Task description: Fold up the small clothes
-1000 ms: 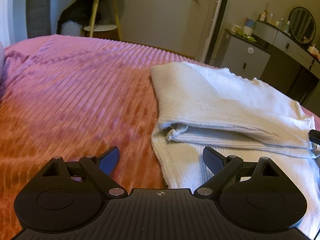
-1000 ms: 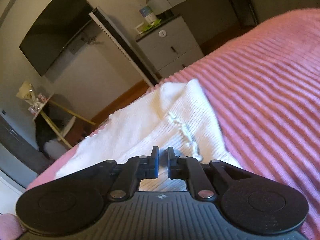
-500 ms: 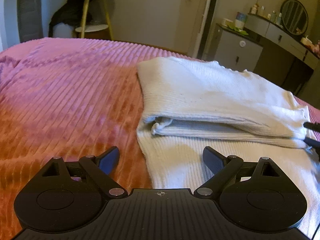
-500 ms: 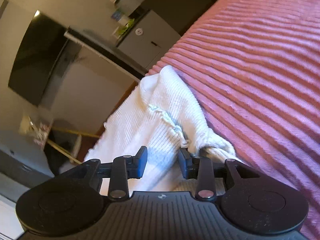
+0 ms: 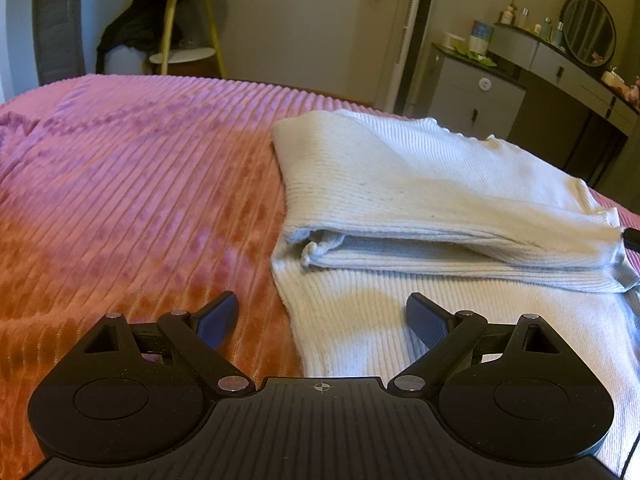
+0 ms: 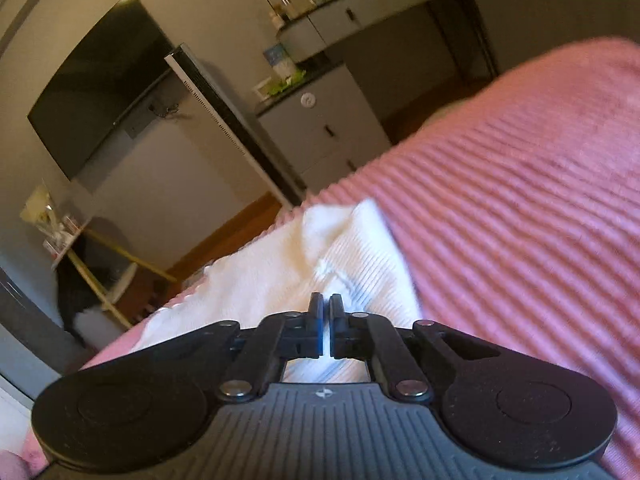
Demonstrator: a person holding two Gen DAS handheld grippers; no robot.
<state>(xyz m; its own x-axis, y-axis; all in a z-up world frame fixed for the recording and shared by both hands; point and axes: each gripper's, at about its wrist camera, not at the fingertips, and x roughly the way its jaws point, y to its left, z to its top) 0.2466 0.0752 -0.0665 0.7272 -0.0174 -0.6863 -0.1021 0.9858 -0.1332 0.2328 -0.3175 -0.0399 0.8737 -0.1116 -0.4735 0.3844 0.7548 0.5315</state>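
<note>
Lying: a white ribbed garment (image 5: 420, 184) spreads over the pink ribbed blanket (image 5: 132, 184) of a bed, folded once so that an upper layer rests on a lower one.
Fold edge: the open edge of the upper layer faces the left wrist camera, with a gap of shadow between the two layers.
Left gripper (image 5: 322, 316): its fingers stand wide apart and hold nothing.
Left gripper, place: it hovers at the near left corner of the garment, one fingertip (image 5: 220, 314) over bare blanket just left of the cloth, the other over the lower layer.
Right gripper (image 6: 326, 312): its pads are drawn nearly together, only a thin slit between them; white cloth shows through that slit and under the linkage, but whether a fold is pinched there I cannot tell.
Right gripper, place: it sits at the garment's (image 6: 280, 264) right end; in the left wrist view a dark tip (image 5: 632, 236) shows beside that end, at the picture's edge.
Beyond the garment: a grey drawer cabinet (image 5: 476, 96), a round mirror (image 5: 588, 30) on a dressing table, and a side table (image 5: 188, 28) with yellow legs.
Right view: slightly blurred; a dark wall screen (image 6: 100, 92) hangs above and left of the garment.
</note>
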